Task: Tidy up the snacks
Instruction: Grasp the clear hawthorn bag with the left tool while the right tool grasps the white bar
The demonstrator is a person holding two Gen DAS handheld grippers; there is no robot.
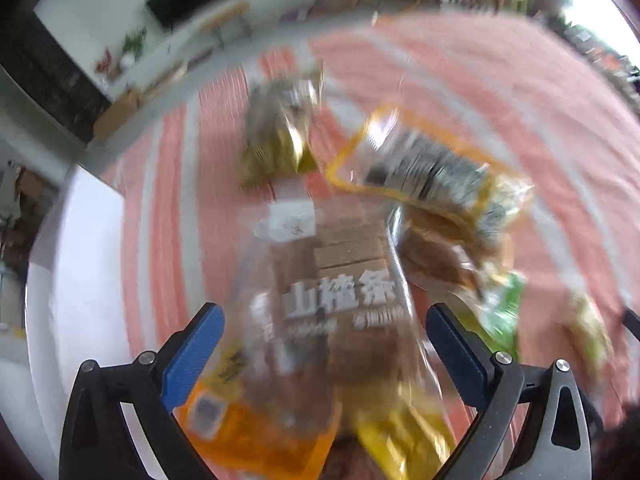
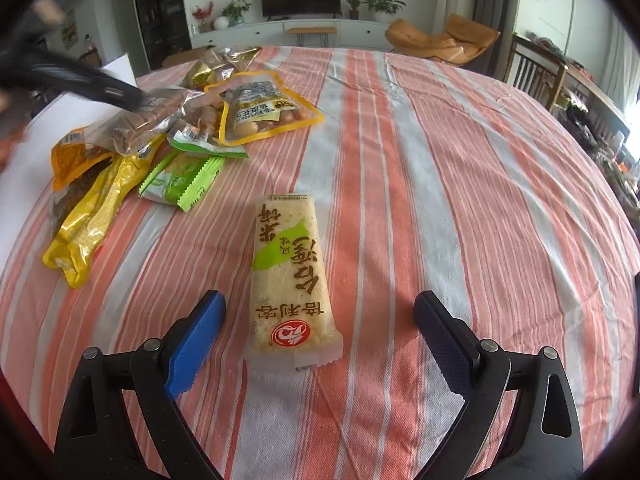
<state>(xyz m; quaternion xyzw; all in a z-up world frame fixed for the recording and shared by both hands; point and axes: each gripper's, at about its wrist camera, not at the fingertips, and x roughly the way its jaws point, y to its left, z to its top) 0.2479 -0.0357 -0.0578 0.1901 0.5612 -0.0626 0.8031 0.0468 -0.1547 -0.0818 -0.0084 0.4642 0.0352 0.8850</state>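
My left gripper (image 1: 324,316) is open, its jaws on either side of a clear bag of brown hawthorn strips (image 1: 340,280) that lies on top of a snack pile; the view is blurred. That bag also shows in the right wrist view (image 2: 148,120) under the left gripper's dark fingers (image 2: 116,92). The pile holds a yellow-edged peanut bag (image 2: 264,112), an orange pack (image 2: 76,156), a yellow pack (image 2: 92,216) and a green pack (image 2: 180,176). My right gripper (image 2: 320,304) is open around the near end of a pale rice cracker pack (image 2: 292,276) lying on the tablecloth.
The table has a red, white and grey striped cloth (image 2: 440,200). A white sheet (image 2: 24,160) lies at its left edge. A gold-brown bag (image 2: 220,62) lies at the far side of the pile. Chairs (image 2: 536,68) stand to the right.
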